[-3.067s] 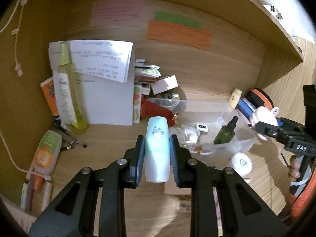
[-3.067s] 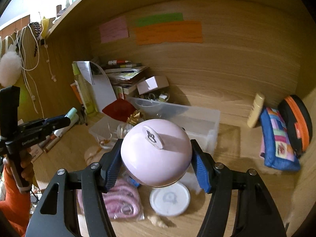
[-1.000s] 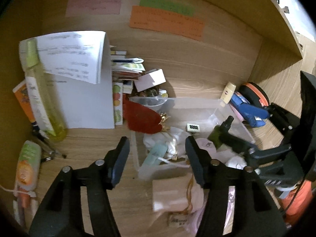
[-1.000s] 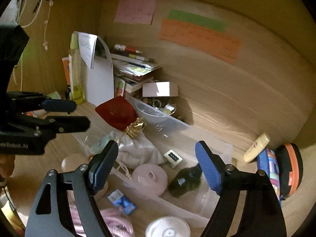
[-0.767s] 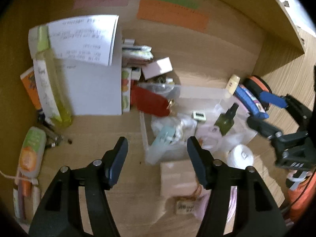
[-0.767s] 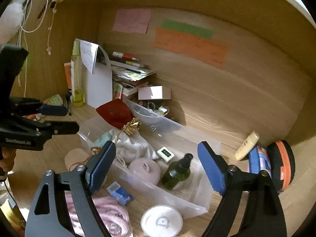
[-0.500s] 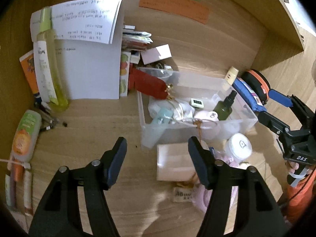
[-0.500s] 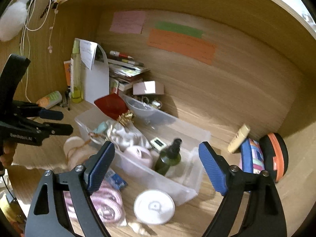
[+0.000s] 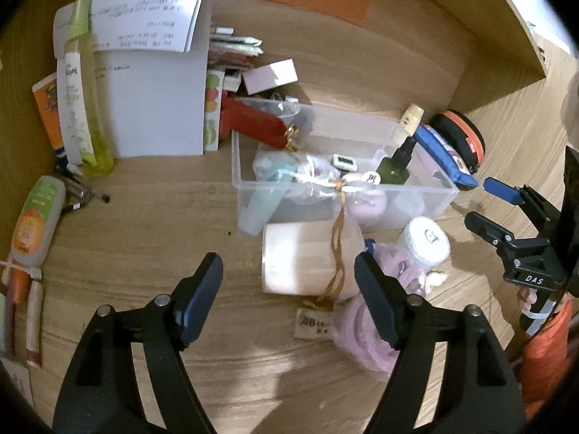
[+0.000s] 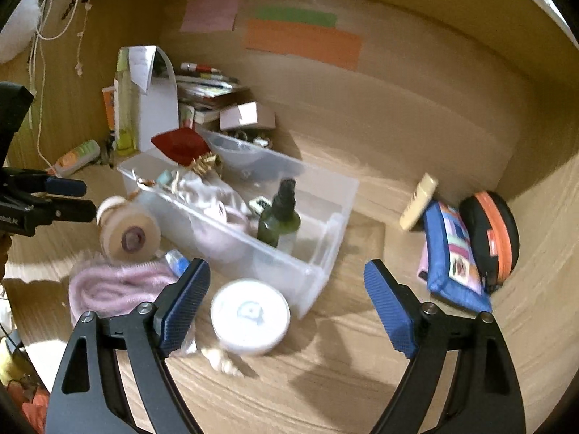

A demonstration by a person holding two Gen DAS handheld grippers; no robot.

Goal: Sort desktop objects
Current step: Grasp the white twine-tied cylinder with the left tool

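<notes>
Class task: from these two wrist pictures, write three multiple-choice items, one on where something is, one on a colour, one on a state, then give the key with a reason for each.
1. Where is the green spray bottle?
A. In the clear bin
B. On the book stack
C. Beside the orange case

2. What colour is the round jar on the desk in front of the bin?
A. Red
B. White
C. Black

3. How is the right hand-held gripper?
A. Shut on the jar
B. Shut on the bottle
C. Open, holding nothing

Key: 1 A, the bottle stands upright inside the bin's walls. 2 B, its lid and side are white. 3 C, its blue pads stand wide apart with only desk between.
</notes>
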